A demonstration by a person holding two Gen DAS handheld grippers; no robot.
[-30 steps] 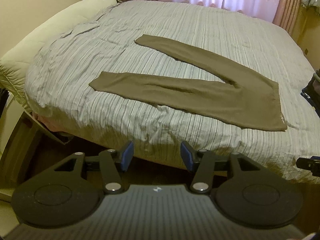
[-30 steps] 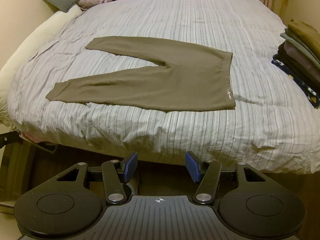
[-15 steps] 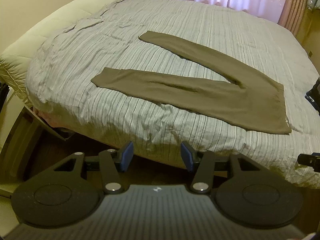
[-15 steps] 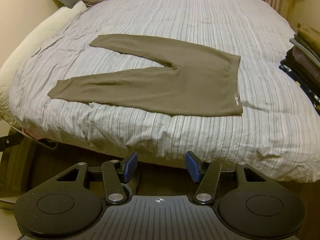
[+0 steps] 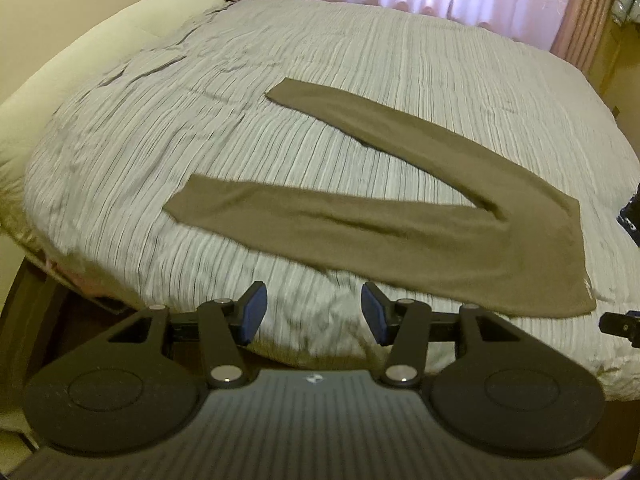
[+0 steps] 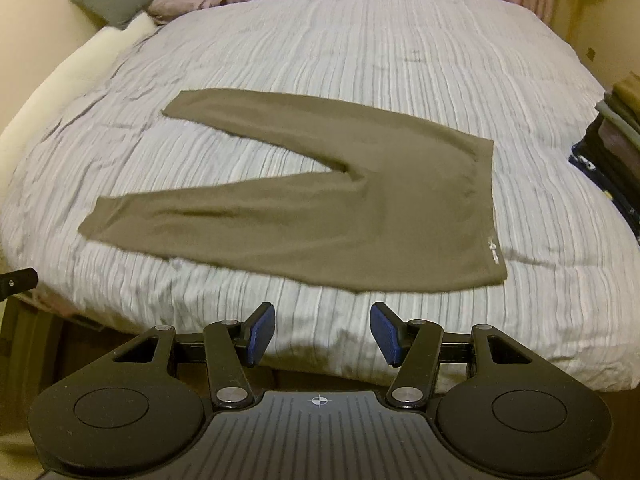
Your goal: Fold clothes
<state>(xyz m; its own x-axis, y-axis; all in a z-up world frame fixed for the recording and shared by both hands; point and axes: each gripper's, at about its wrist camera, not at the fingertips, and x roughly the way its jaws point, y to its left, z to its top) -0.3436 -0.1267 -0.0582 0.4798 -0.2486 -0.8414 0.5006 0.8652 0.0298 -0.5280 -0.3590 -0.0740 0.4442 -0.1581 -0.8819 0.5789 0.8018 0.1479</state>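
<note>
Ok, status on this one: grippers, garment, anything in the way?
Left gripper open, right gripper open, both empty. Olive pants flat on striped bedspread, legs splayed, unfolded. Nothing blocking.

Both hand-held grippers empty, held level

Left hand-held gripper [image 5: 310, 316] and right hand-held gripper [image 6: 323, 334] each have blue pads [image 6: 262, 333] spread wide apart, gripping nothing.
</note>
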